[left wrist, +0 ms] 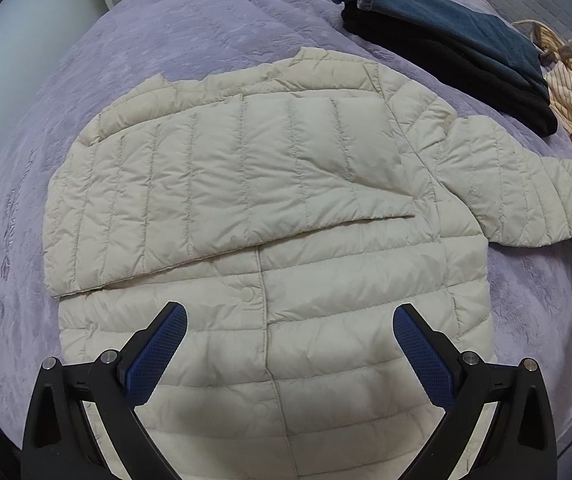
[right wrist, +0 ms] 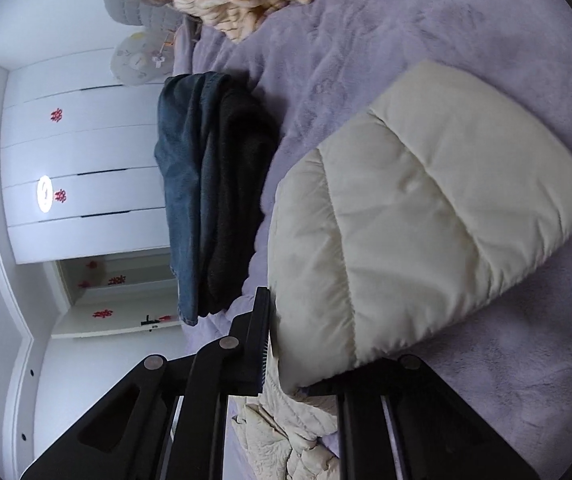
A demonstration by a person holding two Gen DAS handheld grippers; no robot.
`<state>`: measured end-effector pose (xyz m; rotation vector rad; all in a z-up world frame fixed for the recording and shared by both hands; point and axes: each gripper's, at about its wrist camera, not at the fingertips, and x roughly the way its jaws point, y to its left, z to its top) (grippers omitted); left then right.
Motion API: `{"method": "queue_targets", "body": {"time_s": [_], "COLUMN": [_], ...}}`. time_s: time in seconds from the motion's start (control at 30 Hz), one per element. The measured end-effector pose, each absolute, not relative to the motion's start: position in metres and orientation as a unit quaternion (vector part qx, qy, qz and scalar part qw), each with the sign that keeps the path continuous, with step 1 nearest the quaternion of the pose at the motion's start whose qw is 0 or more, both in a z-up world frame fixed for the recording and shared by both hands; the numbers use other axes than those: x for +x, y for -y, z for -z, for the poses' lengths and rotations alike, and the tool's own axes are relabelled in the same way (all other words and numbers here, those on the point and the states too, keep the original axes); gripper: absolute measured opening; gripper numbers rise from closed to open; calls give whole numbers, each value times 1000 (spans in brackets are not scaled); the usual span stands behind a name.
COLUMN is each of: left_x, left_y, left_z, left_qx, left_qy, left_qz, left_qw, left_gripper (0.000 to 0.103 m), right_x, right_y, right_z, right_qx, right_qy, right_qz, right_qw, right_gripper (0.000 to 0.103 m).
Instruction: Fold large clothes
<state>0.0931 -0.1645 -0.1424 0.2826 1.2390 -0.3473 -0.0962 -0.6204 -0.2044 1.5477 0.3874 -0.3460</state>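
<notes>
jacket (left wrist: 270, 208): cream quilted puffer | pose: flat on bed, front up, snaps shut | one sleeve (left wrist: 222, 184) folded across chest | other sleeve (right wrist: 426, 216) out sideways, cuff end pinched

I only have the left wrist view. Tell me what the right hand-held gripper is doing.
Observer: The right hand-held gripper is shut on the sleeve of the jacket.
Operator: Say what lies past that sleeve.
Observer: A white wardrobe stands beyond the folded jeans.
Operator: Report the wardrobe's markings.
Observer: Small red decorations sit on its doors.
</notes>
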Motion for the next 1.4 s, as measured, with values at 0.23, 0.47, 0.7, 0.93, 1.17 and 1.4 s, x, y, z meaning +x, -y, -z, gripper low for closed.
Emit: {"method": "queue_targets", "body": {"time_s": [0.23, 0.47, 0.7, 0.93, 1.17, 1.4], "left_x": [112, 127, 149, 166, 173, 181], "left_y": [129, 87, 42, 10, -1, 4], "left_z": [135, 133, 128, 139, 149, 153], "left_qx": [102, 69, 43, 21, 2, -21], "left_qy": [-570, -565, -549, -544, -540, -536], "left_qz": [132, 103, 79, 64, 73, 113], "left_qw": [805, 816, 831, 836, 838, 836], "left_gripper": [103, 103, 103, 103, 103, 103], "right_x": [-41, 25, 93, 147, 168, 155], "right_y": [586, 523, 429, 314, 259, 267], "right_z": [142, 94, 75, 110, 179, 195], "right_qx": [612, 541, 428, 275, 224, 271], "right_qy": [-207, -238, -307, -407, -493, -503], "right_qz": [102, 31, -34, -87, -97, -69], "right_qw": [757, 806, 850, 867, 835, 818], "right_gripper": [13, 13, 13, 13, 13, 89]}}
